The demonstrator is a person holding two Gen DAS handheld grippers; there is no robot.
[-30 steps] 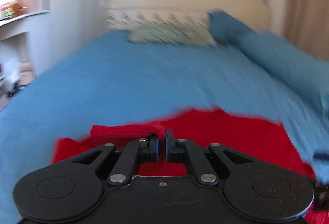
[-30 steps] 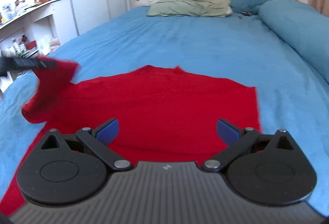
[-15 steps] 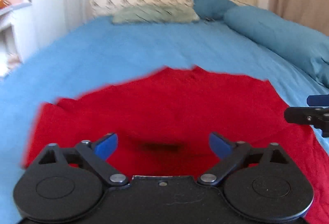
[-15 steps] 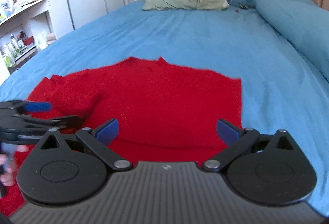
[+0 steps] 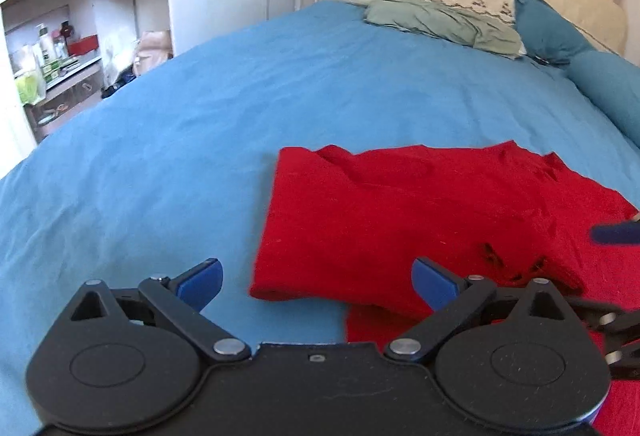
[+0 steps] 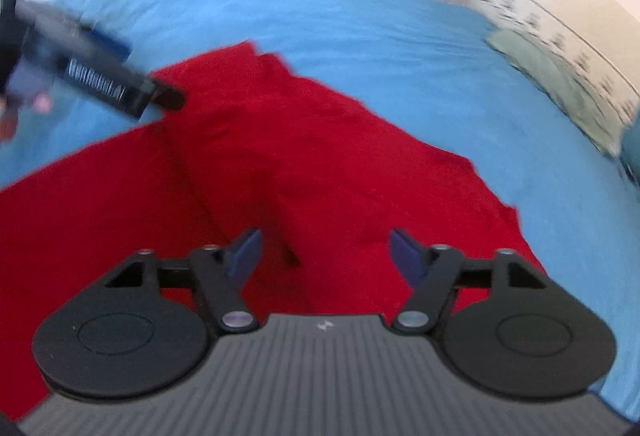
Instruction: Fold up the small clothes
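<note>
Since the red garment [image 5: 400, 220] is thin, limp knit lying partly folded on the bed [image 5: 200, 140], expect it to sag and slip; pinch a doubled edge or corner, not mid-panel. Left hand-held gripper [image 5: 316, 278] gapes wide and empty, angled down, folded edge just ahead of its right finger. Right hand-held gripper [image 6: 325, 254], tilted down over the cloth, has just been closing; nothing pinched yet.
</note>
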